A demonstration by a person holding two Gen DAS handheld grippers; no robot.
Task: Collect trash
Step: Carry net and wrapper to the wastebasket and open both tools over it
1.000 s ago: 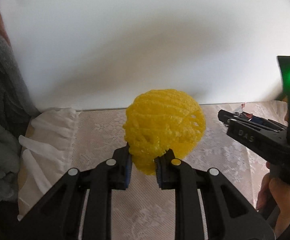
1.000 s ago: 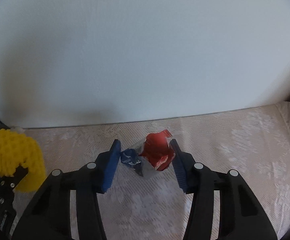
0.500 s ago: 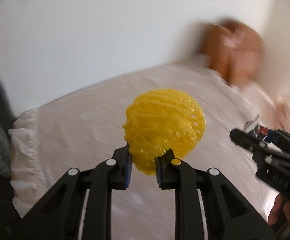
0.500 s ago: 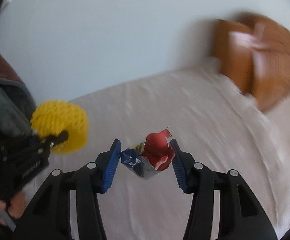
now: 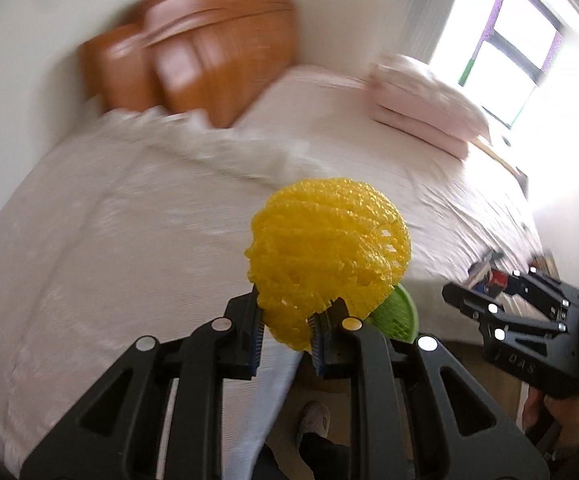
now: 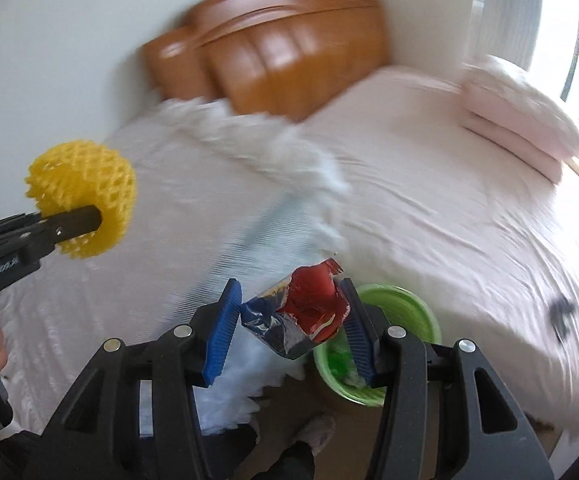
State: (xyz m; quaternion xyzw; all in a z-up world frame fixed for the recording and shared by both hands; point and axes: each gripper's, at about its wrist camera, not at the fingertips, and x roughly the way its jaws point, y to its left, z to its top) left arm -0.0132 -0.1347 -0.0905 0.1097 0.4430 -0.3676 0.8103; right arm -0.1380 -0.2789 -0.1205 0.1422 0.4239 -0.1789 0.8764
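Between the pads of the left tongs [image 5: 285, 338], a yellow foam fruit net [image 5: 329, 256] was pinched by its lower rim, its domed body standing up and forward beyond the tips, clear of the bed [image 5: 109, 248]. Gripping one edge presumably kept the light mesh from being crushed flat and left its bulk free to drop on release. Its long axis ran roughly along the line of the fingers, closed crown pointing away from the camera; from the right wrist view it appeared as a short open-ended sleeve lying crosswise to the left tongs.

The right tongs [image 6: 291, 328] were closed to a moderate width on a crumpled red and blue snack wrapper [image 6: 301, 316], spanning the gap from one blue pad to the other. The wrapper's torn red end pointed up and forward, its dark blue end down and toward the left pad, so the long axis lay slightly oblique across the gap.

Below and just beyond both tongs sat a green bin [image 6: 401, 312], apparently on the floor beside the bed, with some material already inside. Both items seemed held above it for dropping, the wrapper nearer its mouth than the net.

Farther out lay the pale bedspread, a brown headboard [image 6: 289, 52], folded pink bedding [image 5: 421, 104] and a bright window [image 5: 509, 52], all motion-blurred.
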